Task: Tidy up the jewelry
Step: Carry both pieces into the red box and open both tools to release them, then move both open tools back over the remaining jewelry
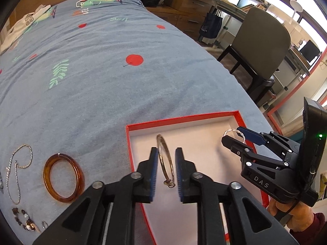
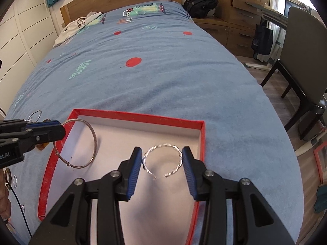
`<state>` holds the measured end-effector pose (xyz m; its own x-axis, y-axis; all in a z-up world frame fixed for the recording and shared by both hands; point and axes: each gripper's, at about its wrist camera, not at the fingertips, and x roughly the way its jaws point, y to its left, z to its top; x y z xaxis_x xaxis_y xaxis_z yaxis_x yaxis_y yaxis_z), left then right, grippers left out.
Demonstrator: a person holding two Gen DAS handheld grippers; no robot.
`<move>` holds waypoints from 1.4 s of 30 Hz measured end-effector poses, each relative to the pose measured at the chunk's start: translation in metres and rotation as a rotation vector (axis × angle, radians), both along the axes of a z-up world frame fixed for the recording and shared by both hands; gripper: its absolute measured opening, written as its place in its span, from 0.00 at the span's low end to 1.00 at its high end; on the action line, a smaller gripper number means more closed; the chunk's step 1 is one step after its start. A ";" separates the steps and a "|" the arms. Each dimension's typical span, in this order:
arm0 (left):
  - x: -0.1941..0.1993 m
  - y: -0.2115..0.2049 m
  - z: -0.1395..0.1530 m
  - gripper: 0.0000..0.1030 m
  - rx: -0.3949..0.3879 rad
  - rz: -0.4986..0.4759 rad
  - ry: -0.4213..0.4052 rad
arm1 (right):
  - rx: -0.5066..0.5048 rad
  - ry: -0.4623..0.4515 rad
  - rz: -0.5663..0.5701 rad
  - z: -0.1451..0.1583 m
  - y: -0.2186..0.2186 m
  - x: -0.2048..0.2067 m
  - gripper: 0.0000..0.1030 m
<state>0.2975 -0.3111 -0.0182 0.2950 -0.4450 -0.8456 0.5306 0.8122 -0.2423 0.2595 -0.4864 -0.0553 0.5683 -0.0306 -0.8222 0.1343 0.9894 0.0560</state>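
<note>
Between spread fingers, bangle upright, edge-on.

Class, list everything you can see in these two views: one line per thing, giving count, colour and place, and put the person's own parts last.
Box: one, red rim, pale inside, on the bed.
Thin bangle: one, silver, over the box, between the left jaws, pads apart from it.
Twisted bangle: one, silver, spanning the right jaws over the box.
Amber bangle: one, brown, on the bed left of the box.
Chain: one, silver, left of the amber bangle.
Bead bracelet: one, brown, near edge.
Bed: one, blue cover.
Chair: one, grey, right.
Backpack: one, black, beside the headboard.
Left gripper: black.
Right gripper: black.
</note>
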 end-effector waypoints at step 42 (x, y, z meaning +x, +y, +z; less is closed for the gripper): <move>-0.148 0.233 0.152 0.55 -0.010 0.282 -0.292 | -0.063 -0.243 0.002 0.188 0.106 -0.146 0.43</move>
